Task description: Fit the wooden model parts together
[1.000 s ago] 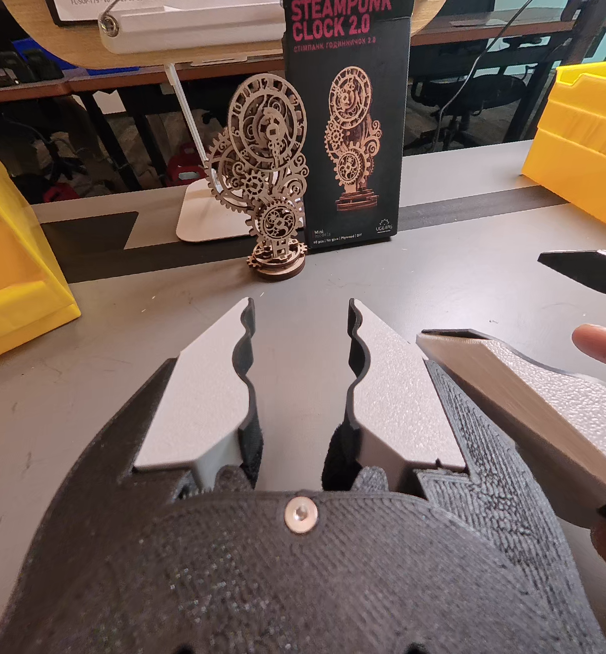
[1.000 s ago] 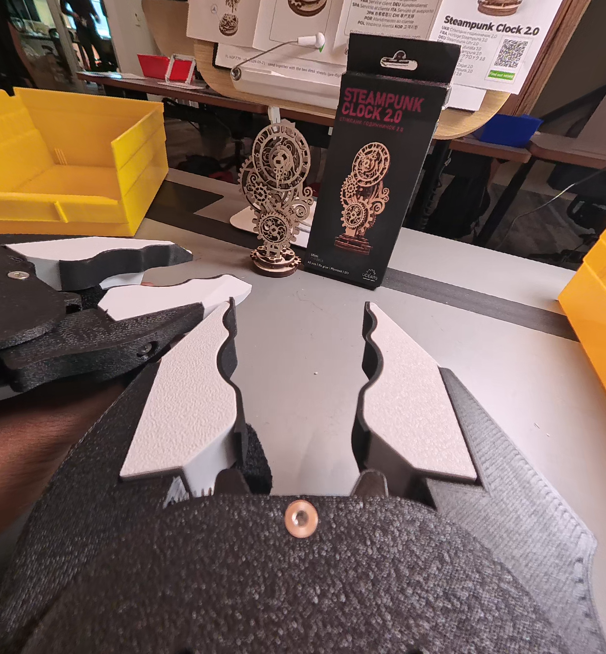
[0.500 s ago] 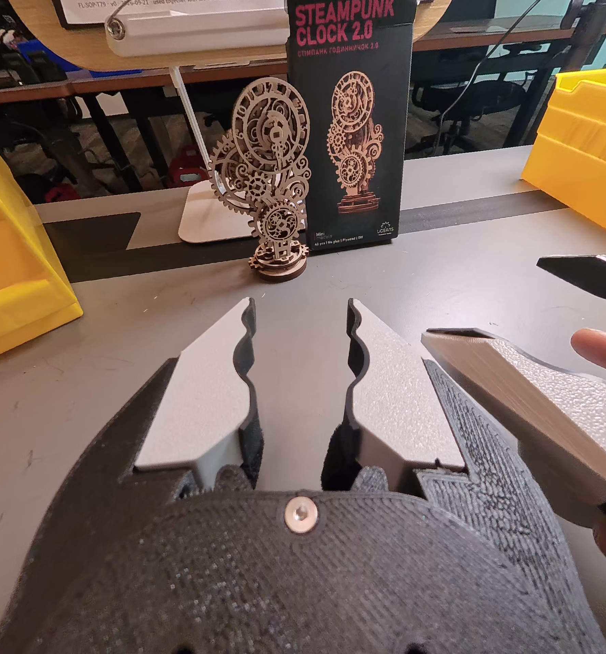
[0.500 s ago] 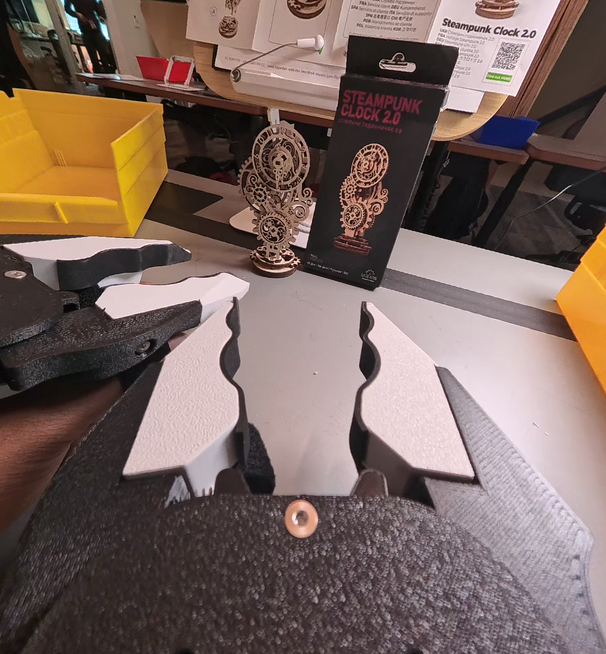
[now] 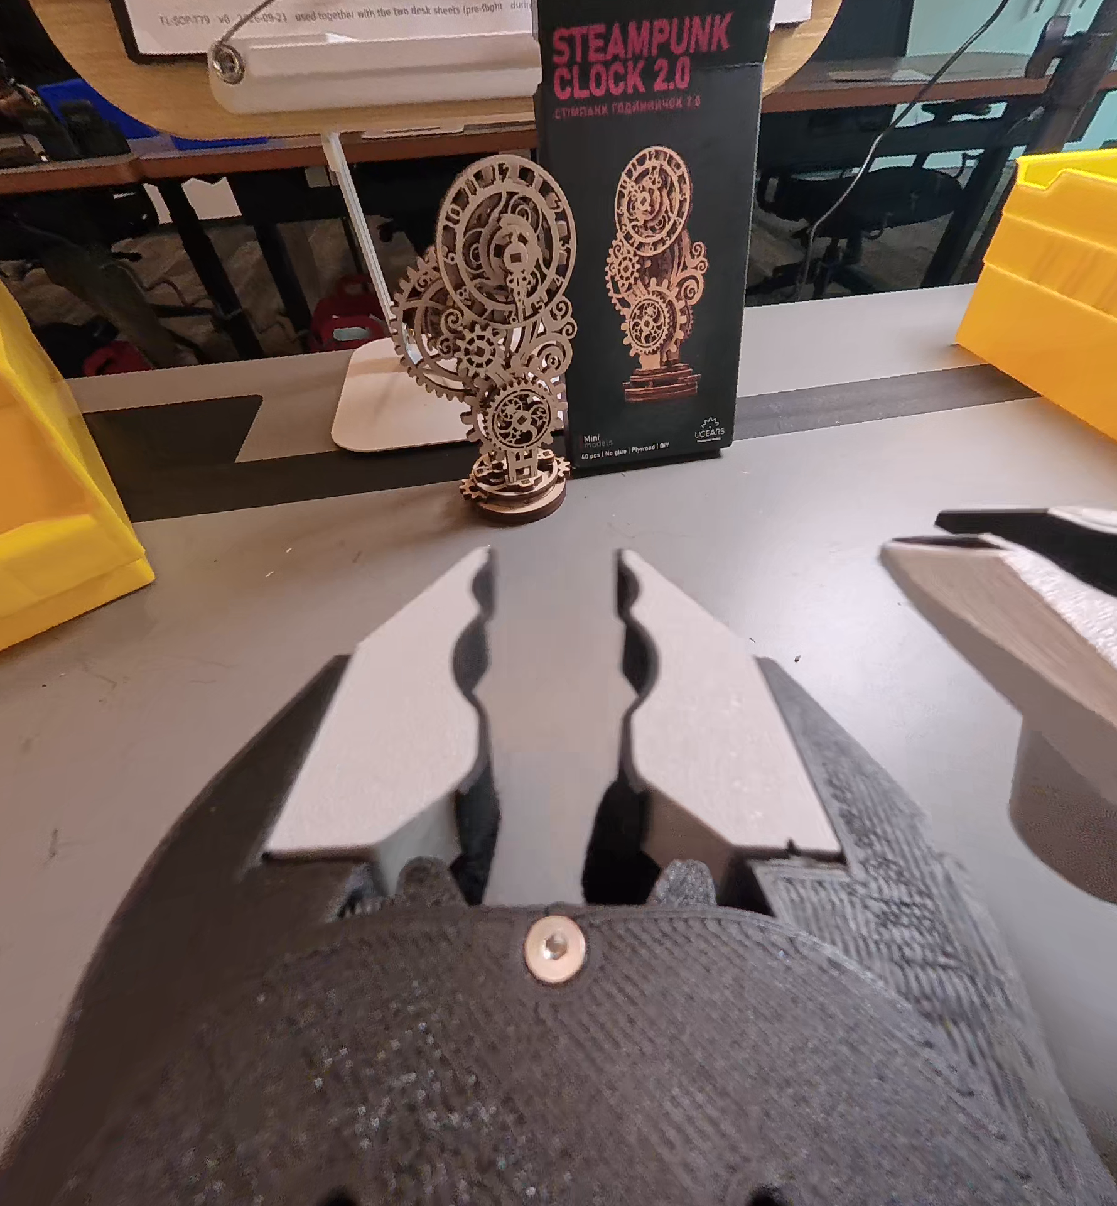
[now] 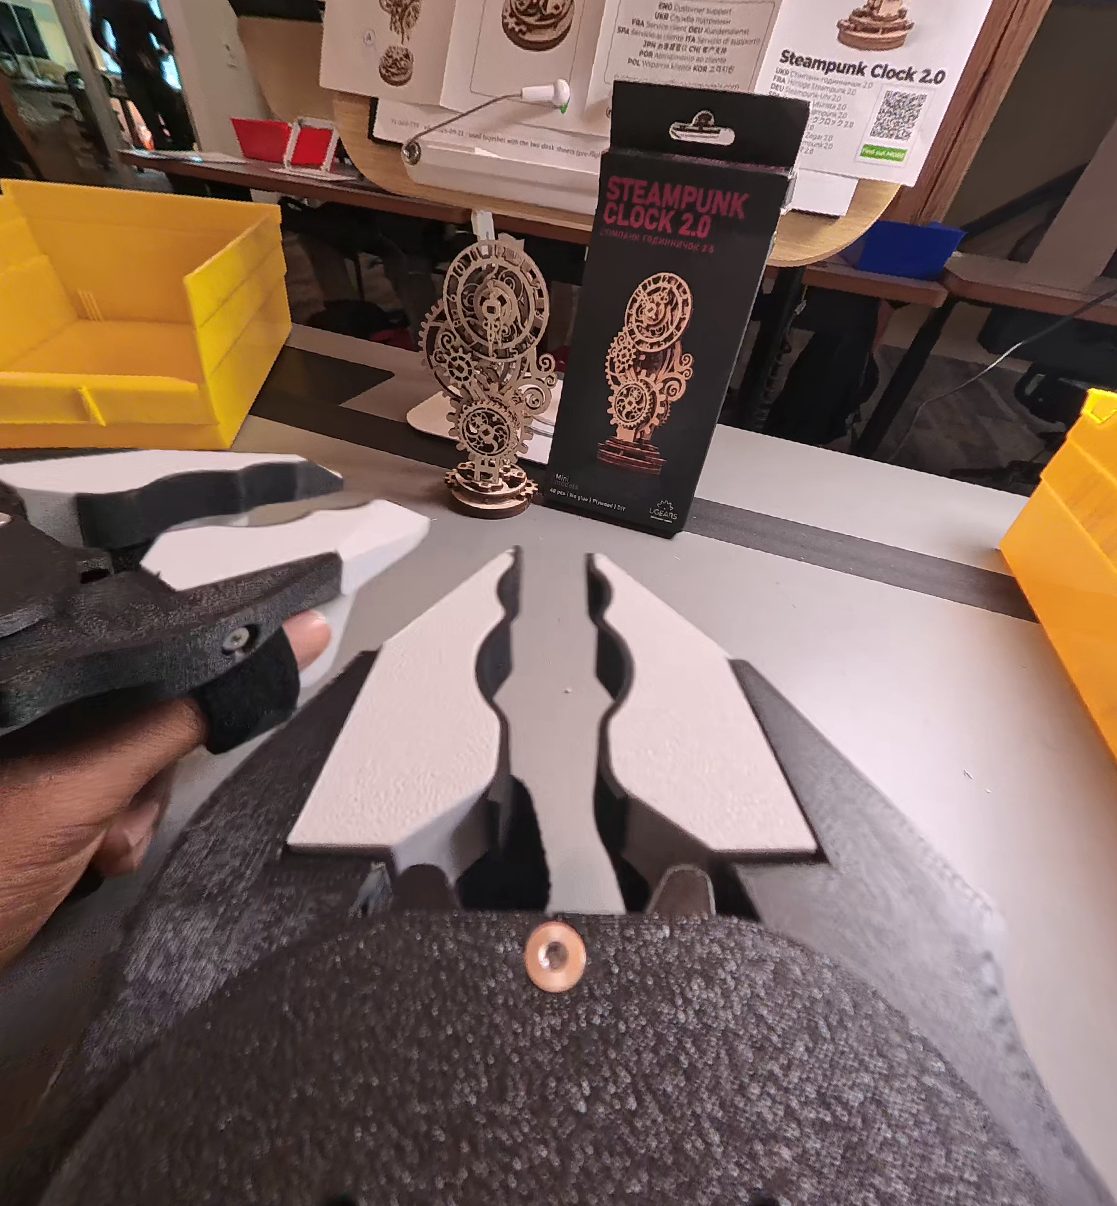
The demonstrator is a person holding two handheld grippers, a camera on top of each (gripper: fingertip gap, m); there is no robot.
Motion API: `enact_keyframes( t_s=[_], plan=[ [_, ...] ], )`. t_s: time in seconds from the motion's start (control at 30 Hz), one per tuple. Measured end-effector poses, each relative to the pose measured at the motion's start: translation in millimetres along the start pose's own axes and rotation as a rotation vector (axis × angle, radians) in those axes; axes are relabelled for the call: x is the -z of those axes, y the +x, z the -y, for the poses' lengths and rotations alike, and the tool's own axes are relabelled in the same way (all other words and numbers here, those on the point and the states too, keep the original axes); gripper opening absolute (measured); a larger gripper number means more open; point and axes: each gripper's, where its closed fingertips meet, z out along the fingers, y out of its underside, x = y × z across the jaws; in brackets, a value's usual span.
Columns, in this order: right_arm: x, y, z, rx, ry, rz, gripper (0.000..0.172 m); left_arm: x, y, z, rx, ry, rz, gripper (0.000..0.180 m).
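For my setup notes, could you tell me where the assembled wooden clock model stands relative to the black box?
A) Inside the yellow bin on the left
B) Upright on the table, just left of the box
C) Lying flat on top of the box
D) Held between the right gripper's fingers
B: the wooden clock model stands upright on its round base on the grey table, just left of the black box.

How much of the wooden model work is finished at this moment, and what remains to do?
Done, by the look of it: a wooden clock model stands assembled and upright on the grey table, beside its black box. In hand: nothing. The left gripper and right gripper both show bare table between their fingers. Left: no loose wooden parts are in view, so what remains cannot be told.
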Motion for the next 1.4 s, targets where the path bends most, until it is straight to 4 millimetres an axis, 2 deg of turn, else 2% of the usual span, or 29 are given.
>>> enact_keyframes(
  t_s=[0.03, 0.1, 0.23, 1.03, 1.13, 1.27, 1.4],
  plan=[
    [0, -1, 1, -0.004, 0.003, 0.009, 0.036, 0, 1, 0, -0.001, 0.0, -0.008, 0.059],
    [1, -2, 4, -0.019, 0.021, 0.017, 0.061, 0, 3, 0, 0.009, 0.004, -0.034, 0.086],
    [2, -2, 7, -0.006, 0.035, 0.013, 0.074, 0, 2, 1, 0.038, 0.005, -0.047, 0.094],
    [0, -2, 7, 0.008, 0.033, 0.026, 0.072, 1, -1, 5, 0.036, 0.029, -0.053, 0.086],
    [2, 1, 9, 0.014, 0.035, 0.028, 0.071, 5, -4, 13, 0.025, 0.043, -0.075, 0.08],
    [10, 6, 17, 0.02, 0.062, 0.025, 0.068, 19, -9, 31, -0.011, 0.079, -0.147, 0.056],
    [20, 7, 24, 0.003, 0.076, 0.041, 0.067, 41, -29, 48, -0.083, 0.104, -0.199, 0.039]
  ],
)
